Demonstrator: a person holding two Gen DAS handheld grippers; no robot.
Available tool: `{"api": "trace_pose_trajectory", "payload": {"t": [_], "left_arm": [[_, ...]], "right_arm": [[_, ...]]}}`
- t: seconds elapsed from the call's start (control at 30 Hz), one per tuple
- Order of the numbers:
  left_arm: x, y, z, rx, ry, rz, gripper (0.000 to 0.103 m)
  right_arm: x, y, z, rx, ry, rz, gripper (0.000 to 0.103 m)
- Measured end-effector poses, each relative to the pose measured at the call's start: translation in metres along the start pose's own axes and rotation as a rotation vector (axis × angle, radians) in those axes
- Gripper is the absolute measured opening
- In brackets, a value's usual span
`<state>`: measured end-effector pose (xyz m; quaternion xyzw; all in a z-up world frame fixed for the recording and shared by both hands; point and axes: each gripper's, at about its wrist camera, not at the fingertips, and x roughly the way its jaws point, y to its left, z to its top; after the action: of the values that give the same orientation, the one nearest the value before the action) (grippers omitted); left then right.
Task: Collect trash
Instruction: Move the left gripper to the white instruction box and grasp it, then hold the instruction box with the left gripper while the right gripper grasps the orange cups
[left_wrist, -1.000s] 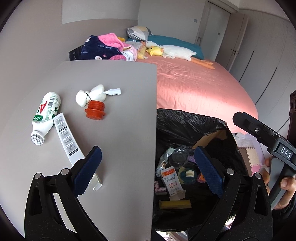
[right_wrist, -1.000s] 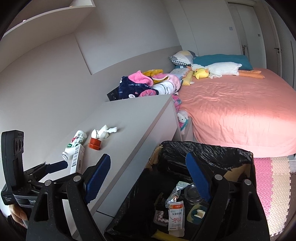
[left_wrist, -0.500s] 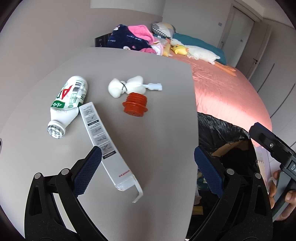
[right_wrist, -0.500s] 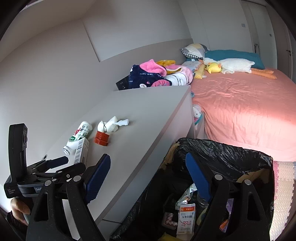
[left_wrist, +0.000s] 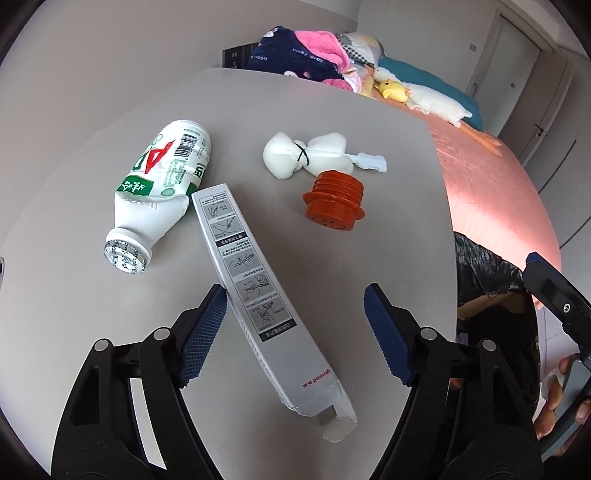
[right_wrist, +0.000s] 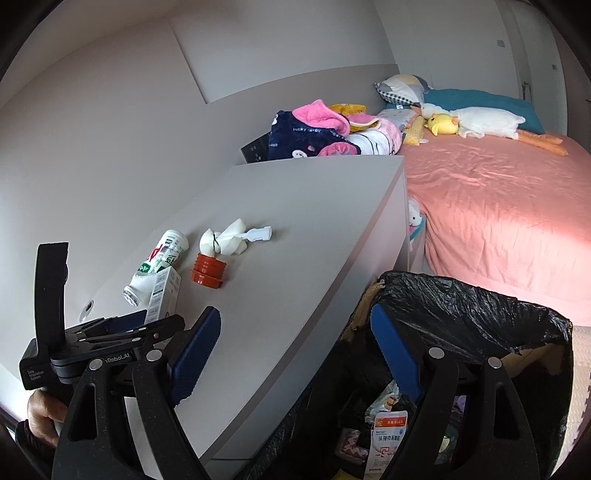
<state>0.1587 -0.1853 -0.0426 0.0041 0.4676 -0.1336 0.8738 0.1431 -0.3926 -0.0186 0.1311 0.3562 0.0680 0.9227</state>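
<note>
Jaws wide, left gripper (left_wrist: 295, 332) straddles diagonal box (left_wrist: 266, 295).

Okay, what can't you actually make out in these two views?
- Trash bag contents: right wrist view, mostly hidden by the right gripper fingers and dark shadow.
- Long grey box: its small print is too small to read, left wrist view.
- Bottle: partly hidden behind the box, right wrist view.

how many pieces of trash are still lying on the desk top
4: a white bottle at the left, a long grey box between the left gripper fingers, a tied white wad farther back, an orange ribbed cap in front of it. None seems hidden.
</note>
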Motion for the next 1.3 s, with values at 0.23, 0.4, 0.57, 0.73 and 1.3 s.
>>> {"api": "trace_pose_trajectory", "payload": {"t": [0.23, 0.4, 0.57, 0.73, 1.3], "left_arm": [[0.011, 0.011, 0.003, 0.007, 0.024, 0.002, 0.047], [0.011, 0.019, 0.005, 0.002, 0.008, 0.009, 0.031], [0.006, 0.032, 0.008, -0.03, -0.018, 0.002, 0.027], [-0.006, 0.038, 0.013, -0.031, -0.056, -0.015, 0.027], [-0.028, 0.059, 0.02, -0.076, -0.111, -0.045, 0.027]], "right_arm": [[0.016, 0.01, 0.003, -0.028, 0.025, 0.01, 0.084], [0.028, 0.021, 0.006, -0.06, 0.045, 0.021, 0.084], [0.041, 0.034, 0.01, -0.09, 0.061, 0.037, 0.084], [0.058, 0.047, 0.013, -0.116, 0.083, 0.05, 0.084], [0.11, 0.096, 0.024, -0.192, 0.169, 0.065, 0.084]]}}
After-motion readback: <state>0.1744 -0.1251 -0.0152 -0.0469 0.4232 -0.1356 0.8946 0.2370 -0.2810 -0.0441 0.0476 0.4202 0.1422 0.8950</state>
